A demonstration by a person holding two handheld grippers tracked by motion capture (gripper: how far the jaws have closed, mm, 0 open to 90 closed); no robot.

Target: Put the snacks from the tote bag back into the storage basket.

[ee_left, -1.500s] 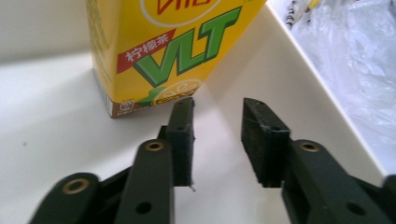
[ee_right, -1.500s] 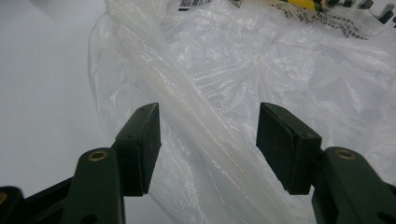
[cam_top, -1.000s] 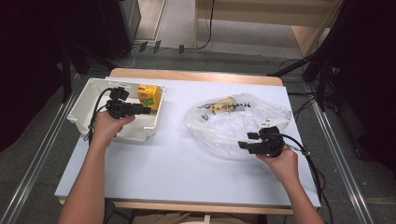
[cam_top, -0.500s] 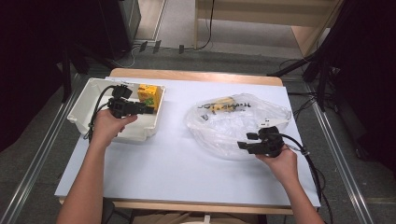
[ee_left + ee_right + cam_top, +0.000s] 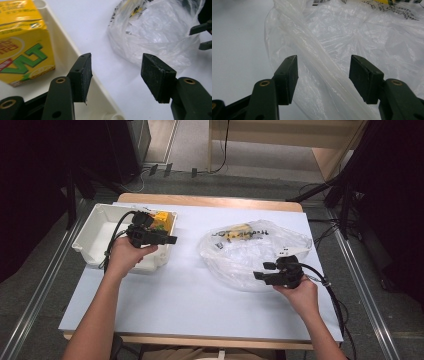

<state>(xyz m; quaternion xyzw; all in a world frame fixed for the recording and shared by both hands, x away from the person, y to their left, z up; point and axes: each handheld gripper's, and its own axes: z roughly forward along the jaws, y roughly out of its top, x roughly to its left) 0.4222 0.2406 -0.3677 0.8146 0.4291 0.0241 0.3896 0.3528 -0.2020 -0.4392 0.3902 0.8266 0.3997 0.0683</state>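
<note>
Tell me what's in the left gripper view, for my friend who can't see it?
The left gripper is open with nothing between its black jaws, over the rim of a white bin. A yellow drink carton stands in the bin at the left, and a crumpled clear plastic bag lies on the white table beyond.

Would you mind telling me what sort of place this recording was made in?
Probably a lab or workshop set up for recording, not a home: a table with a plain white top stands between metal floor rails, with cables trailing across the grey floor and dark equipment around it.
</note>
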